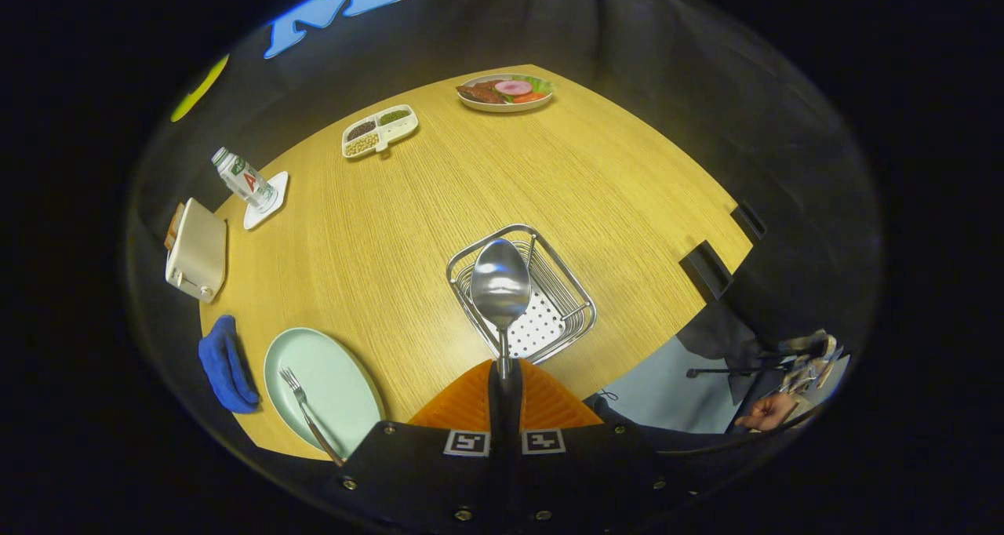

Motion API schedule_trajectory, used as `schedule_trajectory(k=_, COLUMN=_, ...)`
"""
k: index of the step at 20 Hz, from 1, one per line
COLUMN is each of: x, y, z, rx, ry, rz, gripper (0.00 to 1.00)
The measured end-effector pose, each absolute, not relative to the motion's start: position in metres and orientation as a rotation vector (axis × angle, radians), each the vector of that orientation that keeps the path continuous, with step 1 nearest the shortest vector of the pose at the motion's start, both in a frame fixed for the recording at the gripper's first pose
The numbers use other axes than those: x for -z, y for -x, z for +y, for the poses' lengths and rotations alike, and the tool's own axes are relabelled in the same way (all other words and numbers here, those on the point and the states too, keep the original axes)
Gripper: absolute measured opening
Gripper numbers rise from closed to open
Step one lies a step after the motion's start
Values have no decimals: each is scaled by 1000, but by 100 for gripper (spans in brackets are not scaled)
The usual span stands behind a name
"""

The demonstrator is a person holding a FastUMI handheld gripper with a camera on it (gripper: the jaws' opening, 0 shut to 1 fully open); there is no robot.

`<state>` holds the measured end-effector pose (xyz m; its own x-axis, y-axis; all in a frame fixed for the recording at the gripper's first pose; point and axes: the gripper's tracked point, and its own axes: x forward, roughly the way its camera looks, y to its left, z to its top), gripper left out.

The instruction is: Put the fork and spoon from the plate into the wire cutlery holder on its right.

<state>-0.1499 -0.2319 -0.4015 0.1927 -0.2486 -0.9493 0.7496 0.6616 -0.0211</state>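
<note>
No word or number can be made out. The nearest things to signs are two square black-and-white coded markers (467, 442) (543, 442), side by side on the body of the gripper (502, 366), just behind its jaws, which are closed on the handle of the spoon (500, 284). At about ten o'clock from the spoon, far across the worktop (439, 174), a small bottle (239, 178) carries a printed label with green and red marks, too small to make out.
</note>
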Motion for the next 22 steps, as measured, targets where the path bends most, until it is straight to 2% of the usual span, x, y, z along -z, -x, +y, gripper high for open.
schedule_trajectory(k=3, x=400, y=148, z=-234, rx=756, ry=-544, rz=1166, gripper=3)
schedule_trajectory(k=7, x=390, y=142, z=-246, rx=798, ry=-550, rz=1108, gripper=13)
schedule_trajectory(k=8, x=386, y=143, z=-247, rx=803, ry=-548, rz=1096, gripper=26)
schedule_trajectory(k=9, x=384, y=139, z=-246, rx=799, ry=-554, rz=1080, gripper=28)
schedule_trajectory(k=10, x=382, y=137, z=-248, rx=796, ry=-551, rz=1074, gripper=41)
schedule_trajectory(k=12, x=376, y=131, z=-248, rx=775, ry=-531, rz=1051, gripper=45)
schedule_trajectory(k=14, x=371, y=125, z=-247, rx=759, ry=-494, rz=1044, gripper=65)
schedule_trajectory(k=22, x=357, y=96, z=-220, rx=663, ry=-372, rz=1026, gripper=65)
